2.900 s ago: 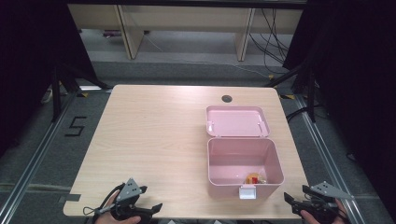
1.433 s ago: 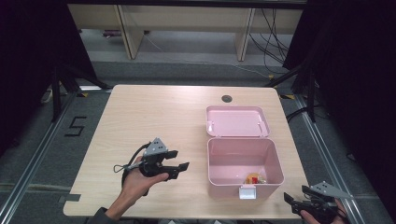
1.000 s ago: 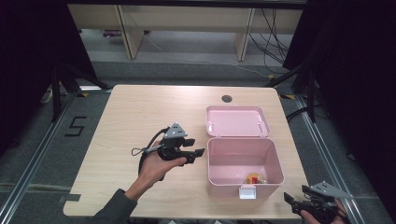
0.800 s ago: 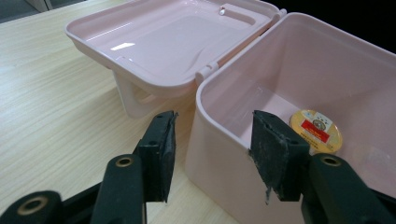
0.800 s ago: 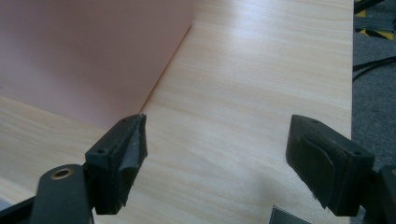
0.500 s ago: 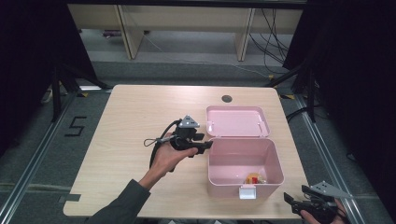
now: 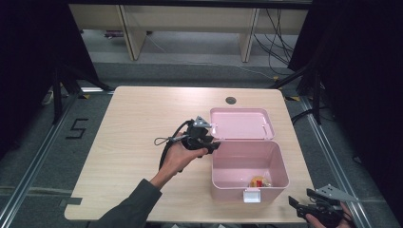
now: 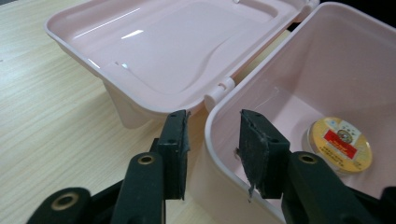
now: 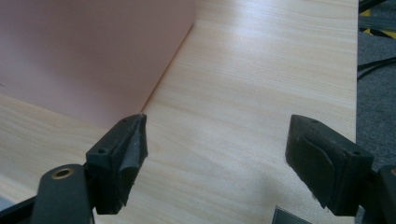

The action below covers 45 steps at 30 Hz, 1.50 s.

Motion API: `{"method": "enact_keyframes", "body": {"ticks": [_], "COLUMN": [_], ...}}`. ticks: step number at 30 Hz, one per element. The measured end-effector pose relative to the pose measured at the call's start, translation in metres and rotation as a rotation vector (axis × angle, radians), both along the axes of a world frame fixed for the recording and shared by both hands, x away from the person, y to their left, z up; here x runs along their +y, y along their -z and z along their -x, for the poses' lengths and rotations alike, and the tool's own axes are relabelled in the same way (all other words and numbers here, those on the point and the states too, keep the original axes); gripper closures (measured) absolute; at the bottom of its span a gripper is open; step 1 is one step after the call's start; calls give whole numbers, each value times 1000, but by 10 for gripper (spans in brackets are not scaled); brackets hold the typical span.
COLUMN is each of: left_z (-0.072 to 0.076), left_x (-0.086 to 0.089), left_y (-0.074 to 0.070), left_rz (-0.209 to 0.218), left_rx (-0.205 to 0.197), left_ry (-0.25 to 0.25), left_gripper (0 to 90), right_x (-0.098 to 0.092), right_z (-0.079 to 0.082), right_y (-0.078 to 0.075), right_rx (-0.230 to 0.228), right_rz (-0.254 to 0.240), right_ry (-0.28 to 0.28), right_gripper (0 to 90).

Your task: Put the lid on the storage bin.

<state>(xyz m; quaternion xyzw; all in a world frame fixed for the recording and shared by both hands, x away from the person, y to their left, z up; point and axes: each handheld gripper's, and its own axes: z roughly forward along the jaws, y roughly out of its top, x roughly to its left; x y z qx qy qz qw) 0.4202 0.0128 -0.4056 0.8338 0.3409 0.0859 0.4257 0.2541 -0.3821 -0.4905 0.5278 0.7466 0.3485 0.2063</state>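
Two grippers work a pale wooden table (image 7: 133, 123) from above: the left gripper (image 7: 209, 144), carried in an outstretched hand (image 7: 180, 156), sits at the near-left corner of an open pink box (image 7: 266, 156), whose lid (image 7: 242, 123) lies flung back flat behind it, apparently so the box can be steadied or the lid swung shut; a small round tin (image 7: 257, 181) rests on the box floor toward the front. The right gripper (image 7: 309, 209) waits low at the table's front edge, just right of the box's white latch (image 7: 251, 194), seemingly parked until needed. From the left gripper view, the jaws straddle the box's corner wall (image 8: 210, 140) beside the hinge (image 8: 219, 88), one pad outside and one inside; they have just been closing, yet a sliver of gap shows on each side, so the wall sits between them unpinched. The yellow-and-red tin (image 8: 340, 142) lies inside, well apart from the pads. From the right gripper view, the jaws stand wide apart over bare tabletop (image 9: 243, 93), holding nothing, with the box's pink side wall (image 9: 93, 51) just beyond one pad.
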Motion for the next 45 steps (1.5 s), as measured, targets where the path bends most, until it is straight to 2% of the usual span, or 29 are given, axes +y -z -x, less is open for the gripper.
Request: {"method": "enact_keyframes", "body": {"ticks": [1, 3, 5, 6, 9, 14, 15, 16, 20, 21, 24, 26, 27, 28, 29, 30, 31, 32, 33, 34, 35, 36, 37, 39, 40, 41, 43, 44, 45], "left_z": [-1, -2, -3, -3, -5, -6, -5, -5, -2, -3, -2, -2, -1, -1, -2, -2, 0, 0, 0, 0, 0, 0, 0, 0, 1, 1, 0, 0, 0], "left_x": [-2, -3, -5, -6, -8, -10, -11, -12, -14, -14, -15, -15, -15, -16, -15, -15, -19, -19, -19, -19, -19, -19, -19, -19, -20, -20, -19, -19, -19], "left_y": [0, 1, 2, 2, 5, 6, 6, 6, 6, 6, 5, 5, 6, 6, 5, 5, 7, 7, 7, 7, 7, 7, 7, 7, 7, 7, 7, 7, 7], "left_rz": [-7, -6, -22, -29, -46, -51, -49, -50, -69, -68, -72, -77, -77, -77, -77, -77, -36, -36, -40, -38, -38, -39, -42, -43, -48, -48, -42, -43, -45], "left_rx": [4, 5, 15, 21, 26, 31, 30, 28, 9, 13, 15, 5, -2, -4, -11, -11, -2, -2, -6, -5, -6, -7, -7, -8, -15, -15, -9, -9, -11], "left_ry": [-5, -5, -1, -4, -1, -8, -14, -10, -12, -14, -15, -20, -19, -21, -24, -24, -52, -52, -57, -52, -52, -51, -54, -51, -55, -56, -51, -52, -52], "left_gripper": [631, 639, 651, 657, 676, 710, 720, 732, 773, 774, 777, 777, 778, 778, 778, 779, 779, 779, 779, 780, 780, 780, 780, 780, 780, 780, 781, 781, 781], "right_x": [1, 1, 0, 1, 1, 1, 0, 1, 3, 0, -1, -1, -4, -3, -6, -6, -7, -7, -8, -6, -8, -7, -10, -11, -13, -12, -17, -17, -14], "right_z": [0, 0, 0, 0, 0, 0, 0, 0, 0, -1, -4, -7, -9, -12, -19, -19, -27, -27, -32, -36, -40, -44, -50, -59, -65, -69, -81, -86, -89], "right_y": [1, 1, 0, 1, 1, 1, 1, 1, 1, 0, -1, -4, -5, -6, -8, -8, -11, -11, -14, -17, -19, -23, -25, -33, -34, -38, -43, -46, -49], "right_rx": [9, 14, 12, 16, 11, 9, 2, 10, 19, 1, 11, 17, 0, 23, 18, 18, 27, 27, 30, 61, 52, 62, 44, 68, 57, 82, 42, 50, 74], "right_rz": [-24, -27, -20, -34, -28, -25, -3, -28, -37, -2, -35, -26, -2, -45, -21, -21, -25, -25, 1, -45, -34, -35, -24, -43, -40, -50, 14, -11, -35], "right_ry": [-2, 1, -1, 5, -5, -3, -2, -1, 15, -3, 0, 13, 1, 17, 0, 0, -7, -7, -1, 29, 15, 20, 6, 17, 8, 26, -18, -26, 1], "right_gripper": [219, 218, 219, 218, 218, 219, 220, 220, 221, 221, 222, 223, 224, 228, 229, 229, 229, 229, 230, 238, 242, 242, 242, 244, 249, 252, 256, 257, 257]}}
